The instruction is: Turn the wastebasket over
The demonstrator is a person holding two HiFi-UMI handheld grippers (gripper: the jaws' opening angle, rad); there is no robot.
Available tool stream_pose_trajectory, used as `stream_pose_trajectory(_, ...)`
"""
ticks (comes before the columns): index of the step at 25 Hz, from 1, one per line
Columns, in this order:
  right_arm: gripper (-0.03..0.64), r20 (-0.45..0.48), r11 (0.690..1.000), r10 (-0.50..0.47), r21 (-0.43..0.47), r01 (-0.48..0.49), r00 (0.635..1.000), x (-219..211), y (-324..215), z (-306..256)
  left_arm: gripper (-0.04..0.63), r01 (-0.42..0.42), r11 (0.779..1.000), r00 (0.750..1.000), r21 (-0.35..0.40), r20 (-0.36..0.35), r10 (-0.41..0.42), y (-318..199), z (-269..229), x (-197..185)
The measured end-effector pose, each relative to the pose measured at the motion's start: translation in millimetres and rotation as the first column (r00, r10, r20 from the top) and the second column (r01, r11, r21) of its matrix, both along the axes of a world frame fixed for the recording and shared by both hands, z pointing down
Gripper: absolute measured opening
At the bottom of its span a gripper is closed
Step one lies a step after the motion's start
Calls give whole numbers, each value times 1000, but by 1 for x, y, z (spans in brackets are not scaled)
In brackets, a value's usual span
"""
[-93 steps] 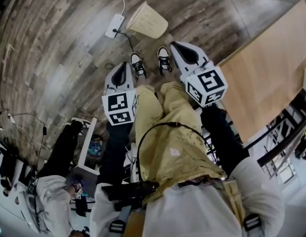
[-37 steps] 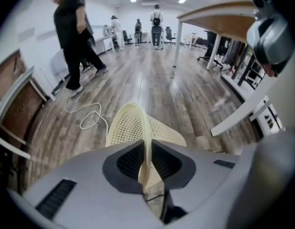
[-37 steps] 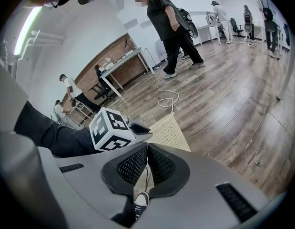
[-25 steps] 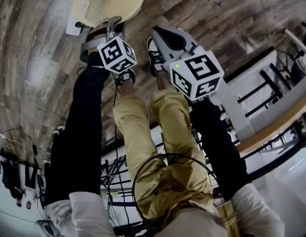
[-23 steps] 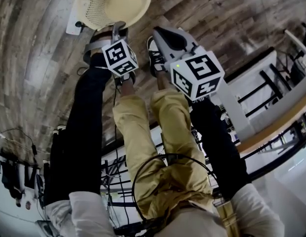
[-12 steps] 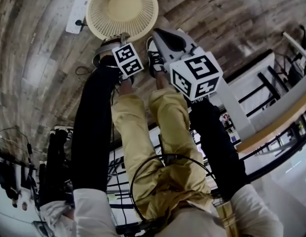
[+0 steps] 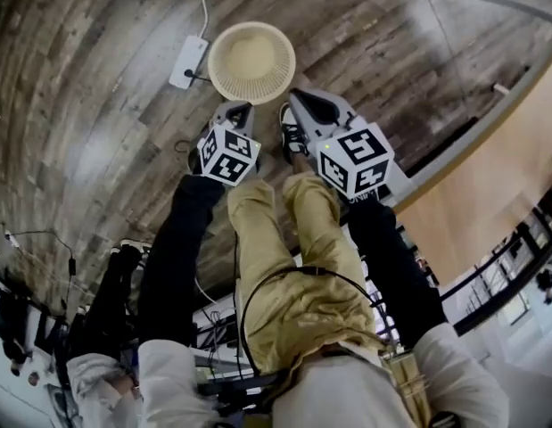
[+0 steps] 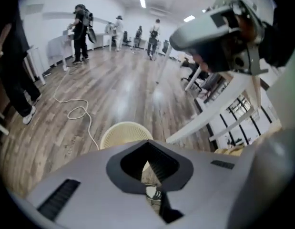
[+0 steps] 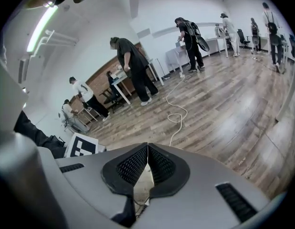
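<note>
The cream mesh wastebasket [image 7: 251, 61] stands upright on the wood floor, its open mouth facing up. My left gripper [image 7: 237, 111] hangs just short of its near rim, apart from it, jaws shut and empty. In the left gripper view the left gripper [image 8: 147, 142] shows closed pads with the wastebasket [image 8: 123, 131] beyond them. My right gripper [image 7: 299, 97] is beside the basket's right side, also shut with nothing held. The right gripper view shows the right gripper [image 9: 147, 145] with its pads pressed together.
A white power strip [image 7: 188, 61] with its cable lies on the floor left of the basket. The person's shoes [image 7: 291, 137] are right under the grippers. A wooden table [image 7: 490, 176] stands at the right. A white cable [image 8: 73, 109] loops across the floor; people stand far off.
The basket went from lying on its side to tilted in the left gripper, then upright. The left gripper has let go and shut, and both grippers have lifted away.
</note>
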State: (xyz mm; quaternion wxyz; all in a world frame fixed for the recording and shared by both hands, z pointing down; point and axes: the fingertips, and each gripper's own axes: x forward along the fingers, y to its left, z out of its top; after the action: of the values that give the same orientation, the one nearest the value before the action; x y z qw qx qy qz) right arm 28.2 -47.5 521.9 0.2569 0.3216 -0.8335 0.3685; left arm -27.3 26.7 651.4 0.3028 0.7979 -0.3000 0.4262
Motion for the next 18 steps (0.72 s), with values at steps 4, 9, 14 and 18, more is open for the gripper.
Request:
stream_pose_trajectory(4, 21, 53, 995, -32, 96, 26, 998, -17, -4, -126, 0, 162, 986, 984, 47, -88, -157, -1, -146, -32)
stream_pose_trajectory(9, 21, 104, 963, -81, 266, 51, 991, -37, 4, -280, 0, 322, 925, 940, 200, -186, -287, -11, -310, -63)
stream_pose_trajectory(14, 21, 112, 916, -91, 400, 39, 990, -34, 36, -384, 0, 537, 769, 838, 346, -327, -438, -13, -446, -74)
stream_pose_trajectory(18, 20, 137, 858, -101, 513, 17, 985, -43, 51, -457, 0, 612, 670, 784, 420, -430, -447, -11, -533, -74)
